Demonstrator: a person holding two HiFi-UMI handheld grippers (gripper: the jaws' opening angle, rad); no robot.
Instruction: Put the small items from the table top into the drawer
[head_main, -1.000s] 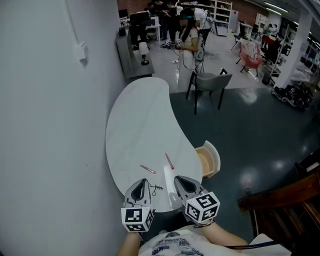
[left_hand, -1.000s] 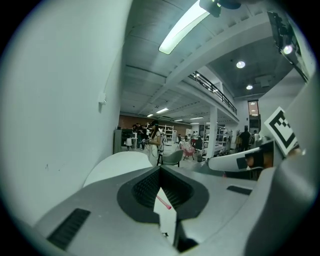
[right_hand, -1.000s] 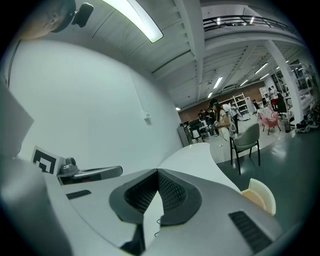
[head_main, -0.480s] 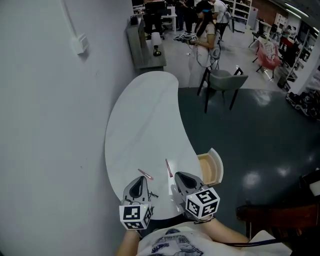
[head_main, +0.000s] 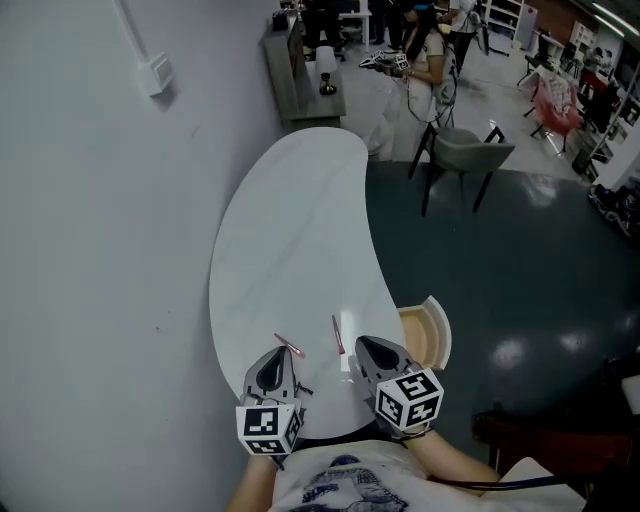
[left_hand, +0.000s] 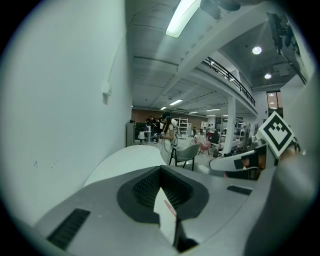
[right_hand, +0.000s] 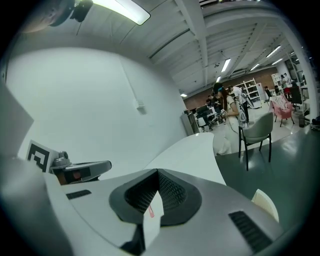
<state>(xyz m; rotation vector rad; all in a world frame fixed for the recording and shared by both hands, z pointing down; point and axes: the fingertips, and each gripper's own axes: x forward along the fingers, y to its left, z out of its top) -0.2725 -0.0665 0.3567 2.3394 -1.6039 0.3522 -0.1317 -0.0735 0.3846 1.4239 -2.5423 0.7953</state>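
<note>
Head view, looking steeply down: a white curved worktop (head_main: 285, 230) runs along a wall. Two small items lie flat near its close end. The left pink stick (head_main: 290, 346) lies just ahead of the left gripper (head_main: 280, 358). The right pink stick (head_main: 338, 335) lies just beside the tip of the right gripper (head_main: 364, 345). Both grippers sit low over the near edge, side by side, each with its jaws pressed together and holding nothing. The drawer (head_main: 440, 335) stands open at the worktop's right edge, next to the right gripper. Several things could go wrong from here. Closed jaws lowered onto a stick would push it along the smooth surface instead of gripping it. A stick this thin and flat may slip out of a pinch or be flicked over the edge to the floor. The grippers are close enough to bump each other. A stick released short of the drawer would miss it.
</note>
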